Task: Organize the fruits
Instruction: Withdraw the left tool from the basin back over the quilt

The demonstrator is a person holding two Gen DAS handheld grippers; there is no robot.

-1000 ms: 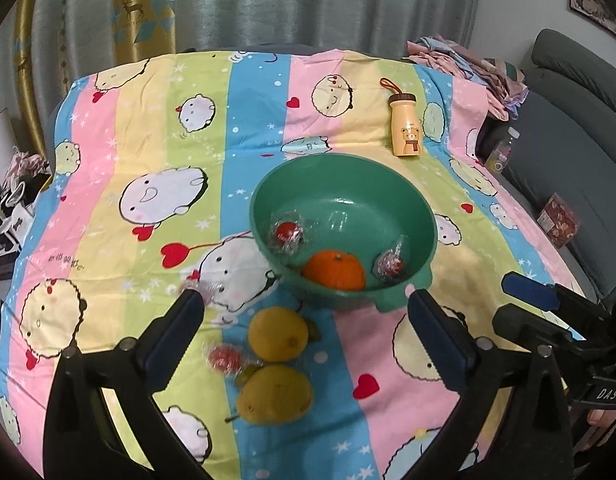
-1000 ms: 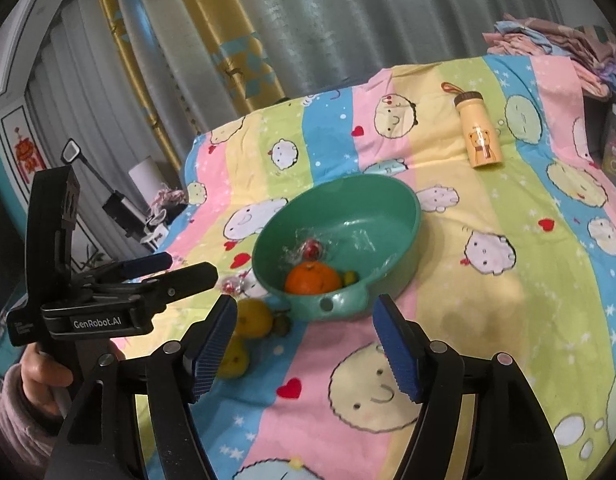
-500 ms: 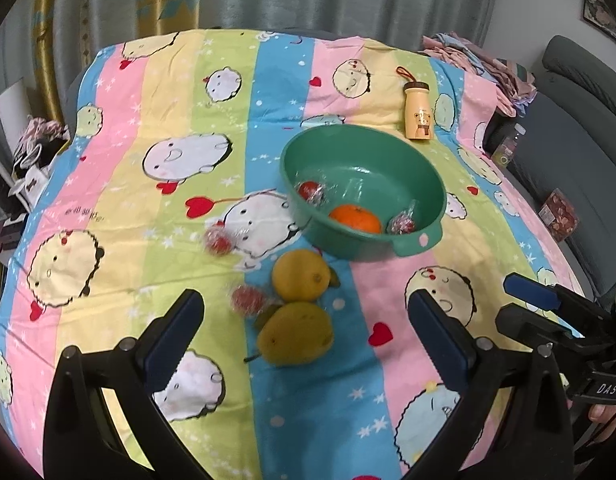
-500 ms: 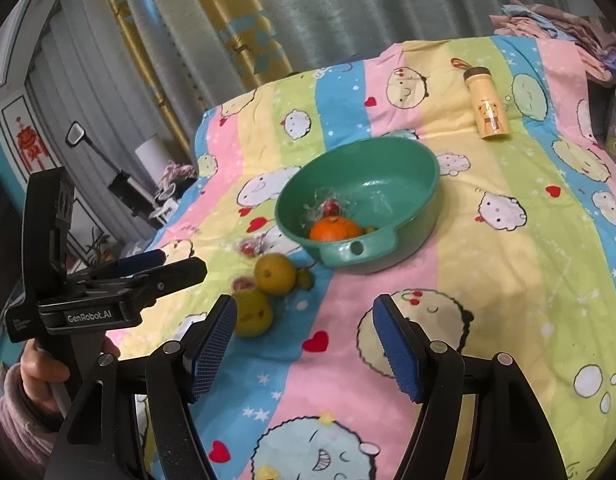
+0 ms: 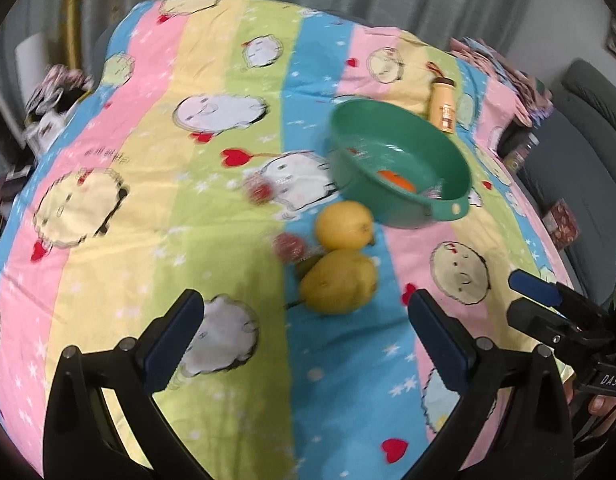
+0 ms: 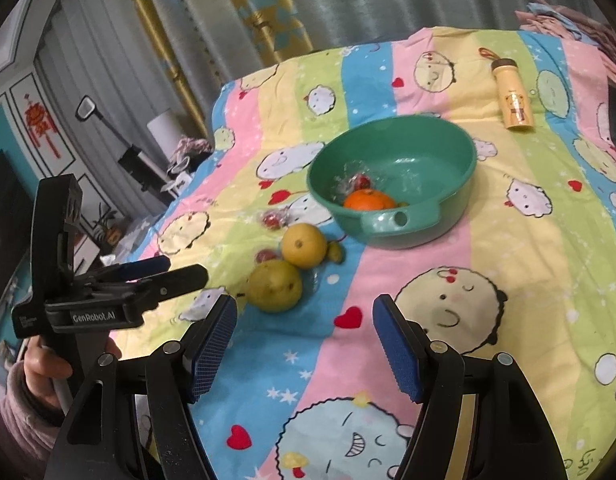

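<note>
**Both grippers open above the fruit beside the green bowl**

My left gripper (image 5: 306, 322) hangs over the striped cartoon sheet (image 5: 212, 168) with its blue pads wide apart and nothing between them. At 12 o'clock from it lies a yellow-green pear (image 5: 339, 281), touching a round yellow fruit (image 5: 344, 226) just beyond. Two small red wrapped fruits (image 5: 288, 246) sit at 10 o'clock of the pear, blurred in this view. The green bowl (image 5: 399, 160) stands at 1 o'clock, holding an orange (image 5: 395, 178).

My right gripper (image 6: 306, 334) is likewise open and empty, its pads spread over a blue stripe. From it, the pear (image 6: 274, 286) is at 11 o'clock, the yellow fruit (image 6: 304, 245) behind it, and the bowl (image 6: 435, 152) at 1 o'clock, with the orange (image 6: 369, 200) and a wrapped red fruit (image 6: 361, 180) inside. A yellow bottle (image 6: 513, 100) with a cartoon print lies at 2 o'clock, well apart from the bowl.

In the right wrist view my left tool reads "GenRobot.AI" on its body; in the left wrist view my right tool shows "DAS". Writing on the sheet is too small to read.
</note>
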